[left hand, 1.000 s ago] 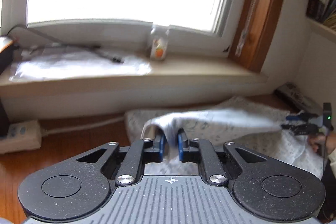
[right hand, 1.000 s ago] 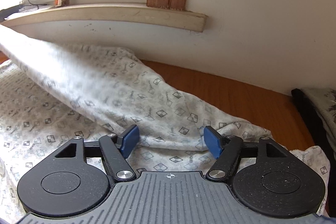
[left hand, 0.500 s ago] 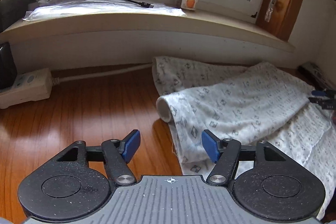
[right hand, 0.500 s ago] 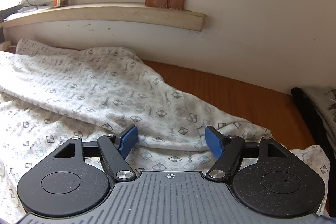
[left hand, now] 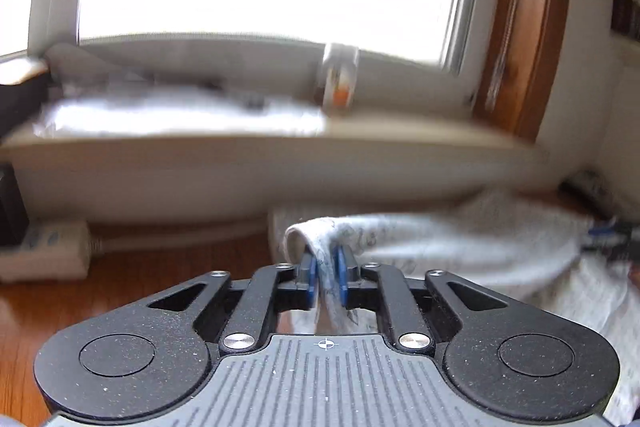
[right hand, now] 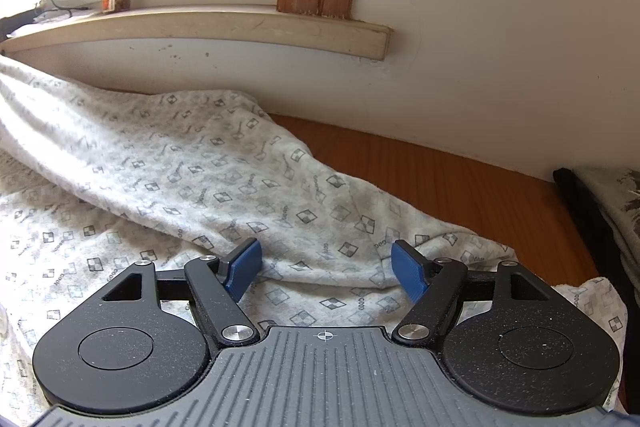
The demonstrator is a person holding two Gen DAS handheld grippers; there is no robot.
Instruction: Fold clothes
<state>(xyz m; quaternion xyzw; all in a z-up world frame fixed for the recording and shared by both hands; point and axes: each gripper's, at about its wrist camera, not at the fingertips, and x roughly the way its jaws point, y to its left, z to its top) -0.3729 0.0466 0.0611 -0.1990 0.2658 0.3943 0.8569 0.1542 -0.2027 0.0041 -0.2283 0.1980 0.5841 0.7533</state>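
Note:
A white garment (left hand: 460,247) printed with small grey squares lies spread on the wooden table (left hand: 160,267). My left gripper (left hand: 327,259) is closing on a rolled edge at its left end. The blue pads pinch the cloth, and the edge is raised off the table. The view is blurred by motion. In the right wrist view the same garment (right hand: 180,167) runs as a long fold from the left edge down to my right gripper (right hand: 326,263). That gripper stands open just above the cloth, with the fold lying between and below its pads. The right gripper (left hand: 608,235) also shows small at the garment's far right end.
A white power strip (left hand: 44,251) sits on the table at the left by the wall. A small bottle (left hand: 340,79) stands on the windowsill (left hand: 280,143) behind the garment. A dark-edged folded item (right hand: 600,211) lies at the right. Bare wood (right hand: 460,179) shows beyond the garment.
One second ago the left gripper held the edge. Half a second ago it stood open with the garment lying flat. Now it pinches the rolled edge again, lifted. The right gripper has stayed put.

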